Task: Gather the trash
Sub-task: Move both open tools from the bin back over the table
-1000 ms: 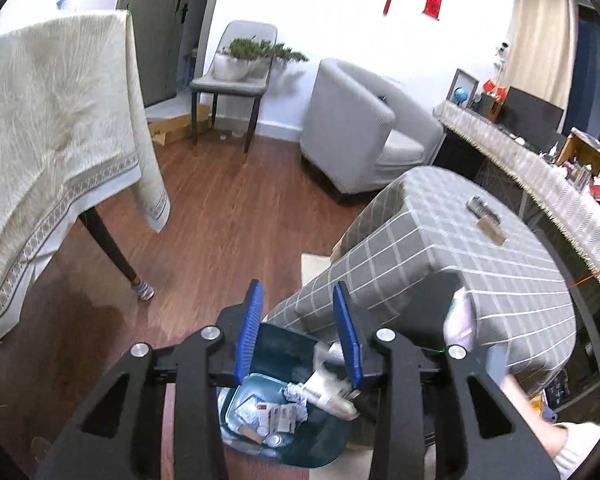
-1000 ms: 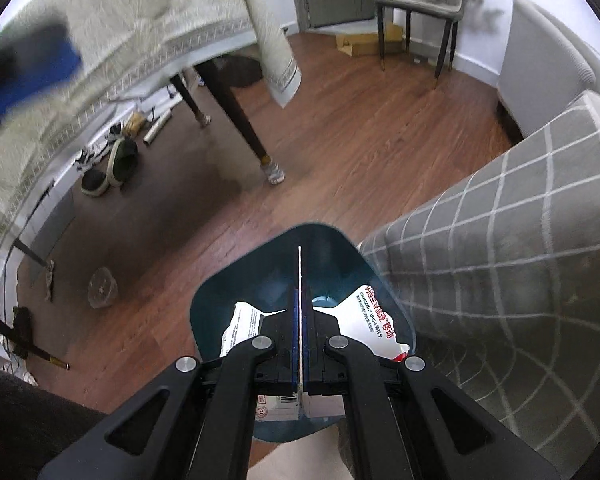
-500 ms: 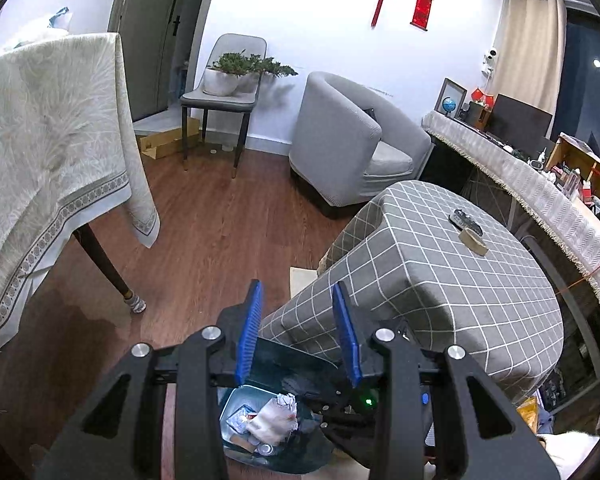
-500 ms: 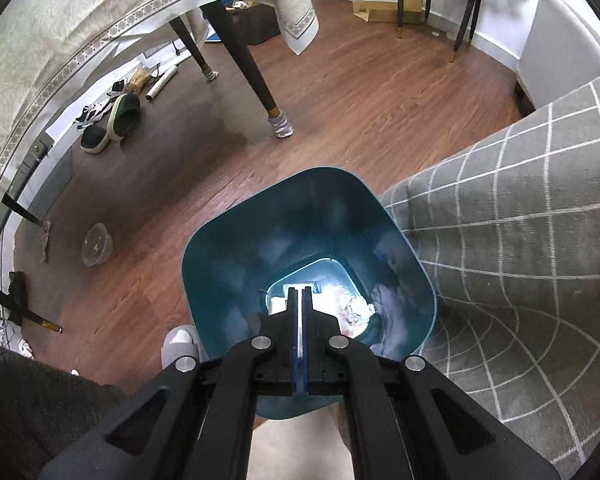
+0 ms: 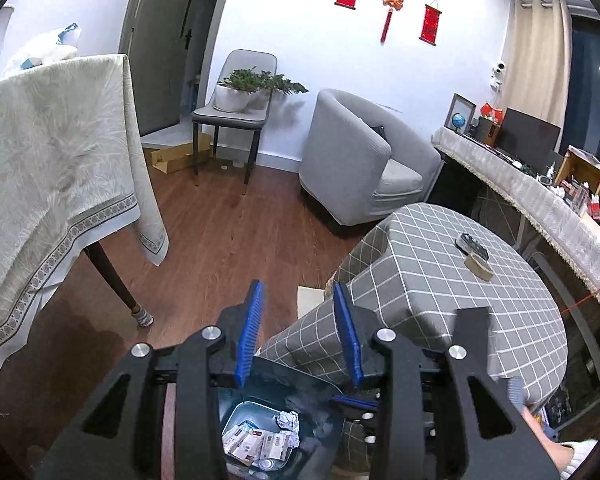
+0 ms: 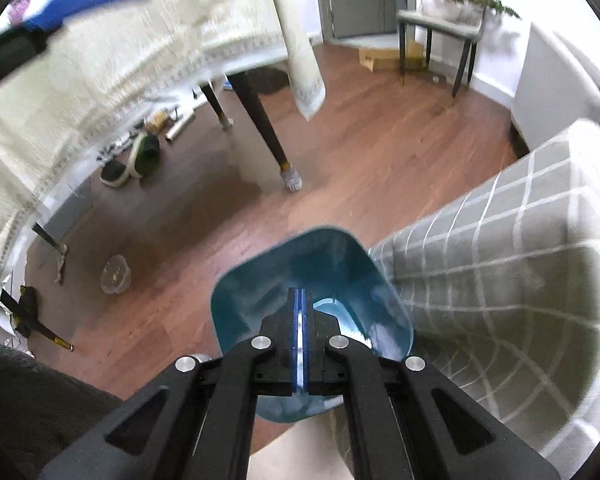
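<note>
One teal bin point(image 5: 320, 408), two covered tables point(image 5: 460, 280), one armchair point(image 5: 360, 168).

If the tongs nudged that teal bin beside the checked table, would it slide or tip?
The teal bin looks like thin plastic holding only paper scraps, so probably light. On the smooth wood floor it would likely slide. Pushed near the rim, it might tip.

Glossy teal plastic bin point(image 6: 312, 276), crumpled paper point(image 5: 287, 419), wood floor point(image 5: 220, 248)
</note>
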### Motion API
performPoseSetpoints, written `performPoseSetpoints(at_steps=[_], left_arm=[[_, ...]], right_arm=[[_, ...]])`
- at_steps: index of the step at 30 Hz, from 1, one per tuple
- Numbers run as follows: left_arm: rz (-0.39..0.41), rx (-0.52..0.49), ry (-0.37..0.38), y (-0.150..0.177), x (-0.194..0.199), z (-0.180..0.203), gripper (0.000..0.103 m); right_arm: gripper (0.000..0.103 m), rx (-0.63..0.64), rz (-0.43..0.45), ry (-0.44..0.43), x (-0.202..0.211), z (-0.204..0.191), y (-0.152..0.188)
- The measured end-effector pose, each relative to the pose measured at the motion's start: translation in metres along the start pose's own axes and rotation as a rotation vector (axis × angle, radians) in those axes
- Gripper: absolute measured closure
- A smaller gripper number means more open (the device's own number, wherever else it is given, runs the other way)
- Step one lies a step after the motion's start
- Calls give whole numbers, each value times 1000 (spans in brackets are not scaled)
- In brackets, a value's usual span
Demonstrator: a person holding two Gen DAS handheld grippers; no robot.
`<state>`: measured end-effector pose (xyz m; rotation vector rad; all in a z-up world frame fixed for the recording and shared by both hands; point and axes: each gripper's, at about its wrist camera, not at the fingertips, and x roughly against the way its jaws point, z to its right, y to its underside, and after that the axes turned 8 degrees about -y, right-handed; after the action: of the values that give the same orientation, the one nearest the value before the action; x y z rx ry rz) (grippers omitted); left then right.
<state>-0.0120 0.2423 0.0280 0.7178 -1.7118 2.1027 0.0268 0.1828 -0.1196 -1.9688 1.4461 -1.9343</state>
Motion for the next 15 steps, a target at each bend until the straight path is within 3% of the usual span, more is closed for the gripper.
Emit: performPoseSetpoints(at_steps=[8, 9, 11, 15], left_arm=[[25, -19, -1, -7, 3, 20, 61], [25, -23, 4, -8, 2, 23, 60], [24, -32, 8, -8, 0, 30, 60], [15, -59, 14, -7, -8, 47, 60]], right_arm=[[98, -6, 147, -2, 48, 15, -4], [93, -7, 160, 4, 53, 18, -4], [45, -9, 191, 27, 63, 23, -2], [45, -1, 238, 54, 85, 35, 0]])
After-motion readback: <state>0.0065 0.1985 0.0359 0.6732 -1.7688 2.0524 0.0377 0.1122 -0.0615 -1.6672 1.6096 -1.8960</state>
